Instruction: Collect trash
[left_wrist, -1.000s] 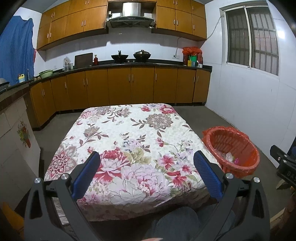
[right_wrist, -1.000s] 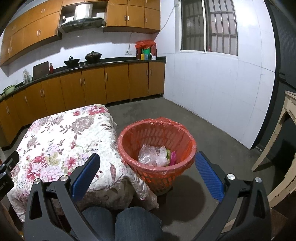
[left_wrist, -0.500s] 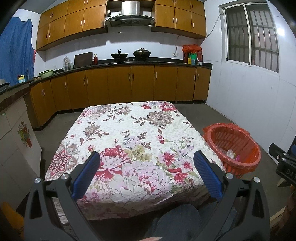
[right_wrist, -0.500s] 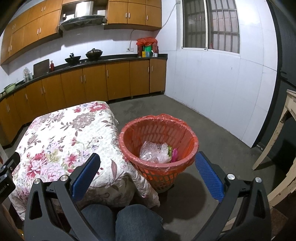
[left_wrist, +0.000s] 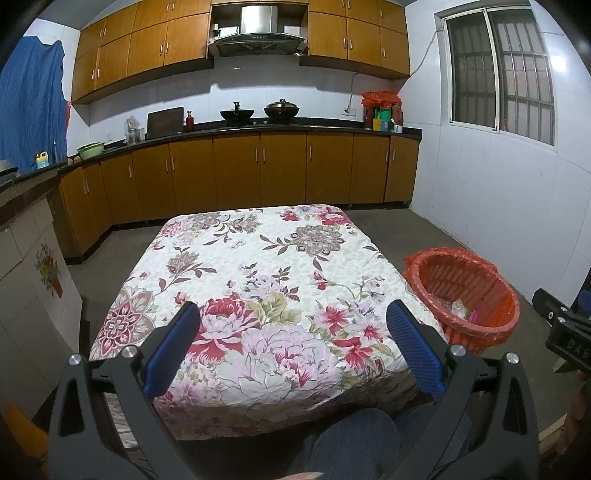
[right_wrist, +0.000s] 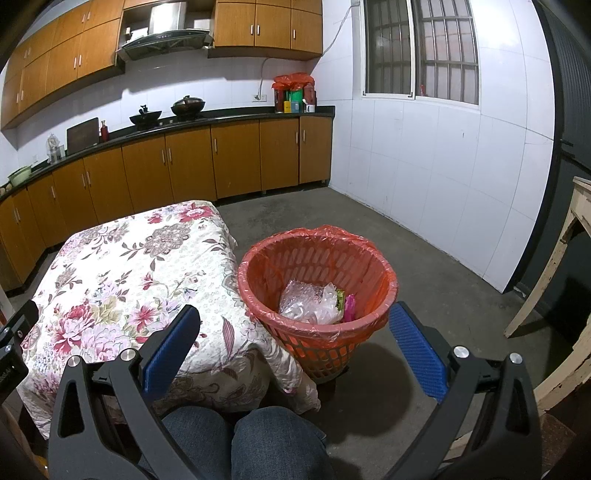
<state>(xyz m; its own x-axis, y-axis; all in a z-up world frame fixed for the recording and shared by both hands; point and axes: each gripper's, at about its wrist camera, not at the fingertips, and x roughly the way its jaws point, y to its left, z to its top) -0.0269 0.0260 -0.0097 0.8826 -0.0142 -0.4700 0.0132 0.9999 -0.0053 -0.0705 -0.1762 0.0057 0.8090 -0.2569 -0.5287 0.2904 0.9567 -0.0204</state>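
Note:
An orange bin (right_wrist: 317, 291) lined with an orange bag stands on the floor at the right of the floral-clothed table (right_wrist: 129, 266). Inside it lie crumpled clear plastic (right_wrist: 310, 301) and a small green and pink wrapper (right_wrist: 347, 304). The bin also shows in the left wrist view (left_wrist: 463, 295). My right gripper (right_wrist: 293, 314) is open and empty, held above my knees in front of the bin. My left gripper (left_wrist: 291, 310) is open and empty over the near edge of the table (left_wrist: 258, 277). No trash shows on the cloth.
Wooden kitchen cabinets (left_wrist: 258, 170) and a counter with pots run along the back wall. A white tiled wall (right_wrist: 443, 177) is right of the bin. A worn pale wooden table leg (right_wrist: 546, 273) stands at the far right. My knees (right_wrist: 258, 439) are below the grippers.
Both views have tilted up and drawn back slightly, so the table and bin sit lower in frame. Both grippers stay open and empty.

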